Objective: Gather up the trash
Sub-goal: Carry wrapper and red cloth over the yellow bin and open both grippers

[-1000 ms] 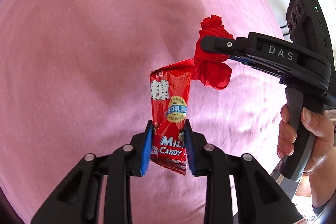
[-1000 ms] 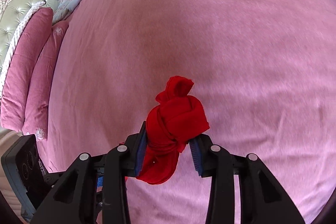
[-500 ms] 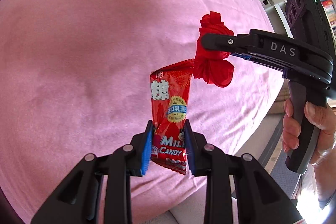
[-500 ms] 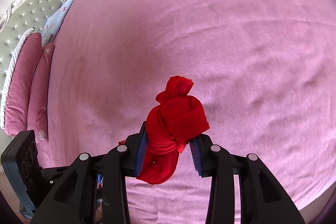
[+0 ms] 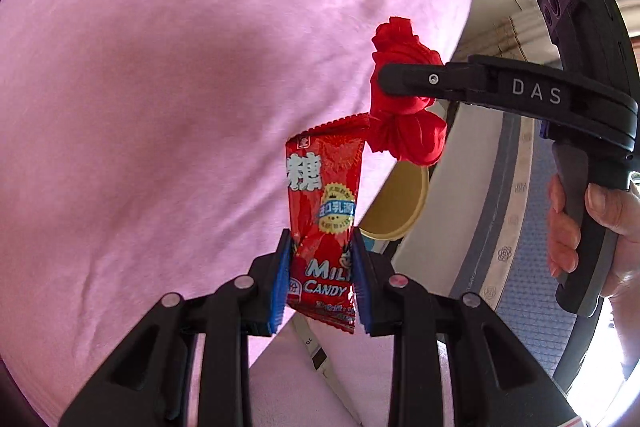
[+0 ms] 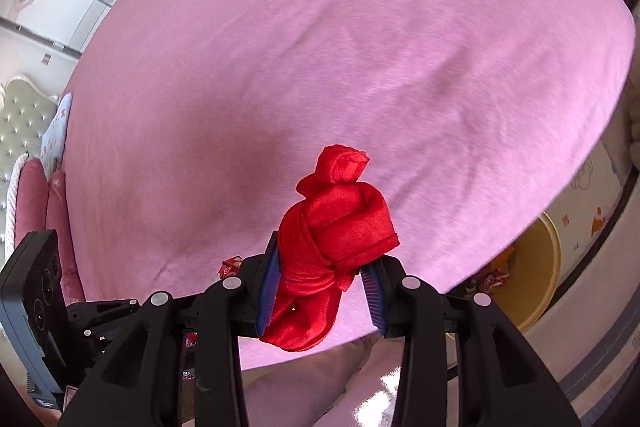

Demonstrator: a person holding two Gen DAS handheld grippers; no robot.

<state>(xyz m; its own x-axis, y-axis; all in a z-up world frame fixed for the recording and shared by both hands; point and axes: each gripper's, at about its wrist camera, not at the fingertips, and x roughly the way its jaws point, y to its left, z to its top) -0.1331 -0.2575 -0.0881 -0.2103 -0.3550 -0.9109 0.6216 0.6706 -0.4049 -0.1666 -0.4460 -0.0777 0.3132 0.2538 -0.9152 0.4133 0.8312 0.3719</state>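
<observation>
My left gripper (image 5: 320,279) is shut on a red milk candy wrapper (image 5: 322,219), held upright above the edge of the pink bed (image 5: 160,87). My right gripper (image 6: 320,291) is shut on a knotted red cloth bundle (image 6: 332,251); the bundle also shows in the left wrist view (image 5: 404,107), just right of and above the wrapper. A round yellow bin (image 5: 396,203) stands on the floor beyond the bed edge; in the right wrist view (image 6: 532,279) it holds some red and white scraps.
The bed's headboard (image 6: 24,119) and pink pillows (image 6: 32,195) lie at the far left. A patterned grey mat (image 5: 524,239) and white wall panels border the floor beside the bin. A hand (image 5: 592,231) grips the right gripper's handle.
Both grippers, holding their items, have moved toward the bed's edge; the floor and the yellow bin have come into view.
</observation>
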